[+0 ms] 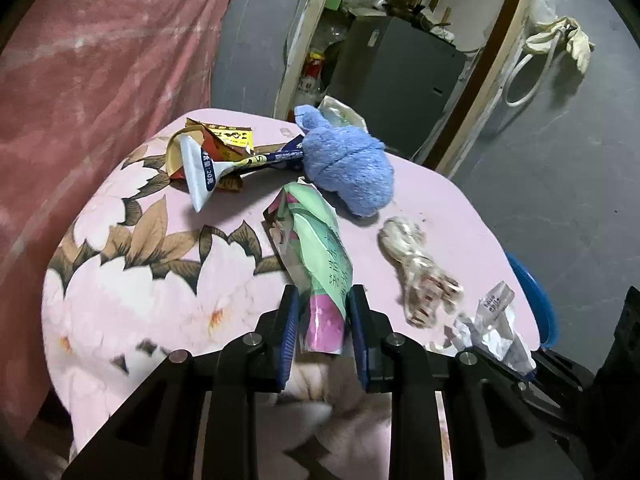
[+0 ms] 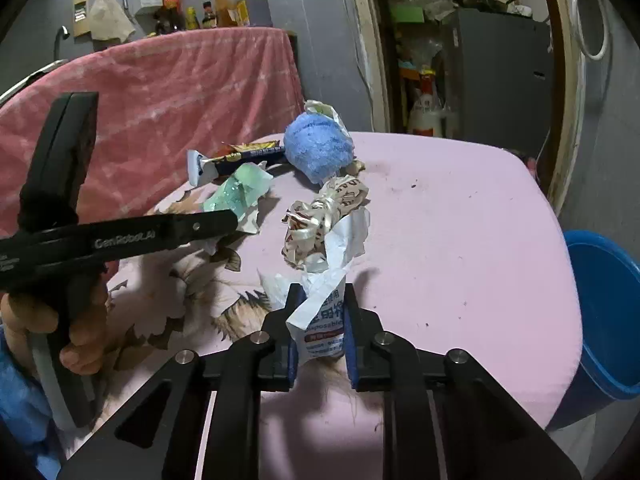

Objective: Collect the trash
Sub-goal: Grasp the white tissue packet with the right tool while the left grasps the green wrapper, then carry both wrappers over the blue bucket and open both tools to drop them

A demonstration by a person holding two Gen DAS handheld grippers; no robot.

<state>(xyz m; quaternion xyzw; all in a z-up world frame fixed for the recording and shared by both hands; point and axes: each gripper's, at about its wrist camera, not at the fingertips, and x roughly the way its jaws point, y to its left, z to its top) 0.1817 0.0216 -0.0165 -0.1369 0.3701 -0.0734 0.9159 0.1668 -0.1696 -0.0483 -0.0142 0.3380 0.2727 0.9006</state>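
In the left wrist view my left gripper (image 1: 324, 304) is shut on the near end of a green and pink wrapper (image 1: 316, 248) lying on the pink floral table (image 1: 132, 280). In the right wrist view my right gripper (image 2: 320, 300) is shut on a crumpled white paper wrapper (image 2: 326, 312) with printed text. Just beyond it lies a twisted brown-and-white wrapper (image 2: 324, 212), also seen in the left view as the twisted wrapper (image 1: 420, 268). A blue-and-white tube wrapper (image 1: 208, 168) and orange packets (image 1: 224, 136) lie at the far left of the table.
A blue plush toy (image 1: 344, 164) sits at the table's far side. A blue bucket (image 2: 608, 316) stands on the floor past the table's right edge. A pink blanket (image 1: 80, 80) covers furniture on the left. A doorway to a cluttered room (image 1: 400, 52) is behind.
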